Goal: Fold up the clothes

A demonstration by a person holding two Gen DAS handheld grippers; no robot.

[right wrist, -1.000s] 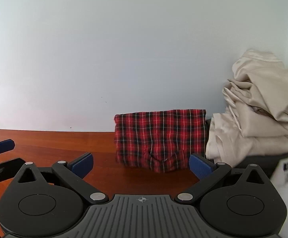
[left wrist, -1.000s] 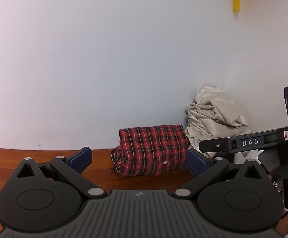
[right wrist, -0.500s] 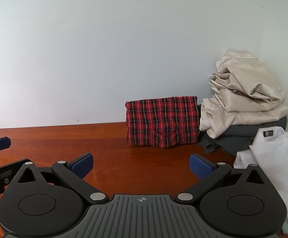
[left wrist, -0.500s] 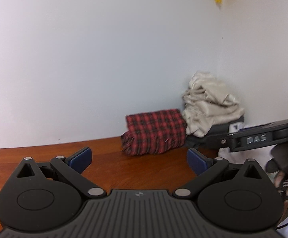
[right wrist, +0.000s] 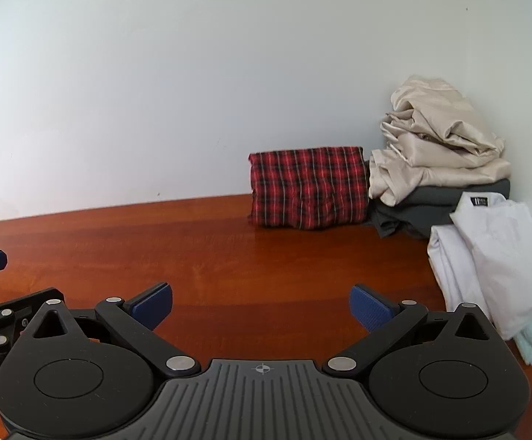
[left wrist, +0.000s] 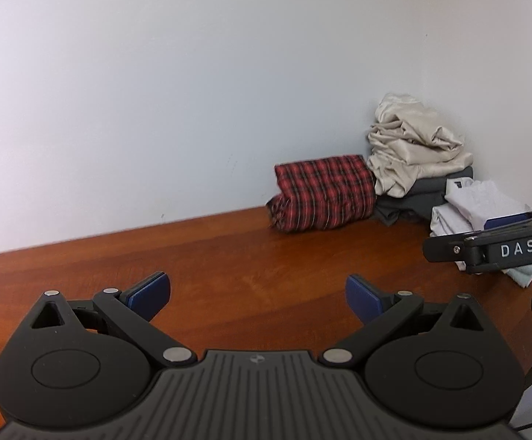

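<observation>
Left tool (left wrist: 258,288) hovers low over the desk (left wrist: 229,256), blue pads spread wide, nothing between them. Right tool (right wrist: 261,302) is level beside it, likewise spread and empty; its side reads "DAS" in the left view. Folded plaid garment (right wrist: 308,187) stands against the wall at the desk's far edge, touching a stack: beige garment (right wrist: 438,143) on grey garment (right wrist: 431,205). White shirt (right wrist: 497,256) lies nearer, its collar label unreadable.

My matt black plastic left gripper (left wrist: 258,293) hangs over the glossy reddish wooden table (right wrist: 229,253); the red plaid cloth bundle (right wrist: 308,187) looks soft and woven.
</observation>
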